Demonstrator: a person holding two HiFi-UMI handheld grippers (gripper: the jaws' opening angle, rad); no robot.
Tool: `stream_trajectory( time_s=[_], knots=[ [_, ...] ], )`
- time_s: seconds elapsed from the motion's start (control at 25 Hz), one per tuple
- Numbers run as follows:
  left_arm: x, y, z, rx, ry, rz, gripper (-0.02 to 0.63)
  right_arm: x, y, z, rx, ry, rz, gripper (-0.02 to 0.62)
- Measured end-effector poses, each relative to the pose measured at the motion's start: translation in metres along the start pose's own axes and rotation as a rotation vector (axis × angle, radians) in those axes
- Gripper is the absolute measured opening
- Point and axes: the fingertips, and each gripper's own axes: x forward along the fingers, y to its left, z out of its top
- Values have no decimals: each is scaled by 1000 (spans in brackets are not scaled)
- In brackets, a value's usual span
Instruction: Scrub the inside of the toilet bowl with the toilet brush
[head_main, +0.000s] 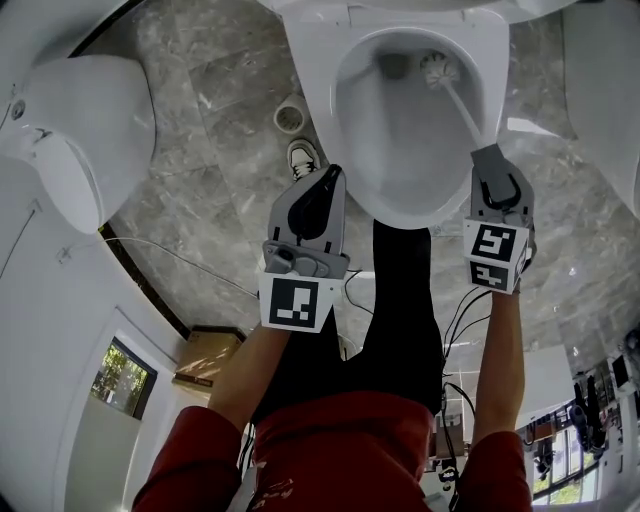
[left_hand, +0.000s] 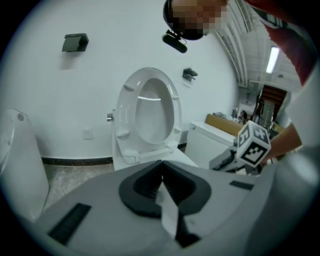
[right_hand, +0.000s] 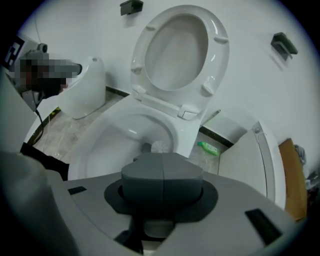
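Observation:
The white toilet bowl stands open at the top of the head view, its seat and lid raised. The toilet brush head is inside the bowl at the far right, close to the drain hole. Its white handle slants down to my right gripper, which is shut on it over the bowl's right rim. In the right gripper view the brush head peeks out just beyond the closed jaws. My left gripper hovers by the bowl's near left rim, shut and holding nothing.
A second white fixture stands at the left. A round floor drain and the person's shoe lie left of the bowl. A green bottle lies on the floor beside a white bin. Cables trail near the person's legs.

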Motion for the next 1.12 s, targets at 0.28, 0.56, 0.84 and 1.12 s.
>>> stream_trajectory(
  time_s=[0.28, 0.56, 0.84, 1.12],
  knots=[
    [-1, 0, -5, -6, 15, -4, 0, -30, 64, -59, 28, 128, 125, 146],
    [-7, 3, -11, -8, 18, 2, 0, -25, 134, -27, 151, 58, 275, 146],
    [-11, 5, -12, 9, 18, 3, 0, 45, 101, 58, 165, -69, 226, 146],
    [-9, 1, -14, 9, 9, 3, 0, 93, 55, 31, 73, 72, 163, 146]
  ],
)
